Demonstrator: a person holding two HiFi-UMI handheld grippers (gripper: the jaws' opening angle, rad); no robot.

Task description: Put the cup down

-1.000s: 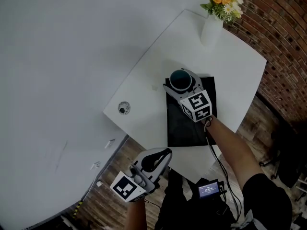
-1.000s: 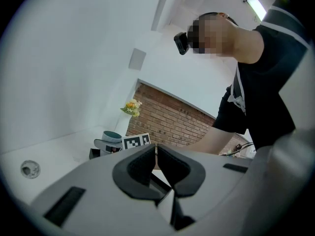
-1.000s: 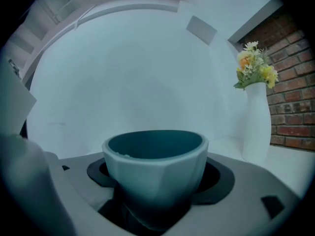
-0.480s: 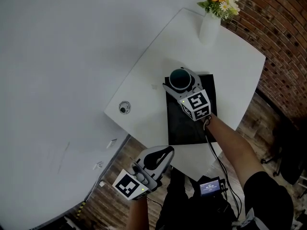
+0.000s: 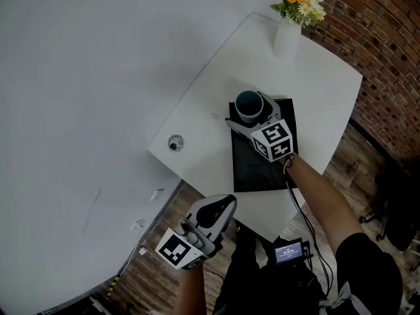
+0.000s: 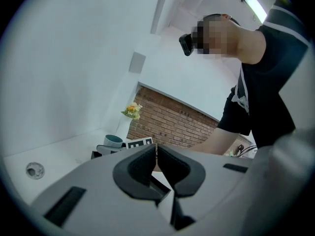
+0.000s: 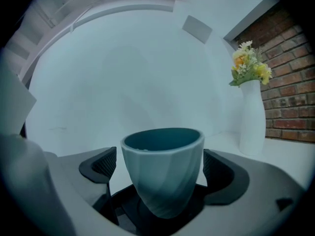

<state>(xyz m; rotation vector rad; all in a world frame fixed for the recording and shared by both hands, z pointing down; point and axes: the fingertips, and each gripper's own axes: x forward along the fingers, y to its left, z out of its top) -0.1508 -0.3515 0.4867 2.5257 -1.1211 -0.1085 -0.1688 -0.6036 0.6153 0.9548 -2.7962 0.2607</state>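
Note:
A teal ribbed cup (image 5: 249, 104) (image 7: 165, 168) stands upright at the far end of the black mat (image 5: 256, 169). My right gripper (image 5: 250, 115) (image 7: 160, 165) reaches around it from the near side. Its jaws have just been opening, and the cup stands between them with a gap to each pad (image 7: 101, 163), so nothing presses on it. My left gripper (image 5: 223, 209) (image 6: 156, 156) hangs off the table's near edge over the wooden floor, shut with nothing in it. From there the cup (image 6: 113, 140) shows small in the distance.
The white table (image 5: 315, 84) carries a white vase of yellow flowers (image 5: 289, 38) (image 7: 251, 117) at its far corner. A round cable port (image 5: 174, 143) (image 6: 34, 170) sits near its left edge. A brick wall runs on the right. A small screen device (image 5: 289, 251) is at the person's waist.
The right gripper's jaws stand wider round the cup than before, and the cup stays put on the mat. The left gripper has barely moved.

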